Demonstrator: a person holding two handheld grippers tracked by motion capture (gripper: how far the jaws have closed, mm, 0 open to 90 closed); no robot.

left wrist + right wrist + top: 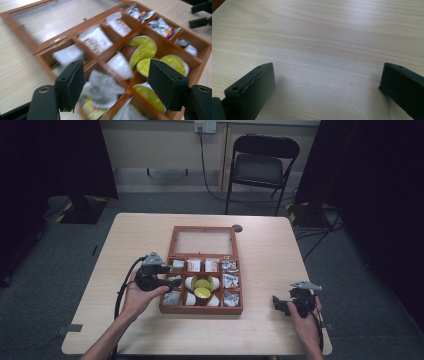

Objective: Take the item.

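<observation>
chair (263, 167): behind table (150, 330) | wall socket (205, 126): behind table | floor stand (82, 210): left of table

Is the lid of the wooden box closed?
No, the lid lies flat, swung open behind the wooden box, so the cups and packets inside show.

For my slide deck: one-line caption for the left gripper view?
Left gripper, jaws apart, hovering over a wooden compartment box of yellow-lidded pods and sachets.
</observation>
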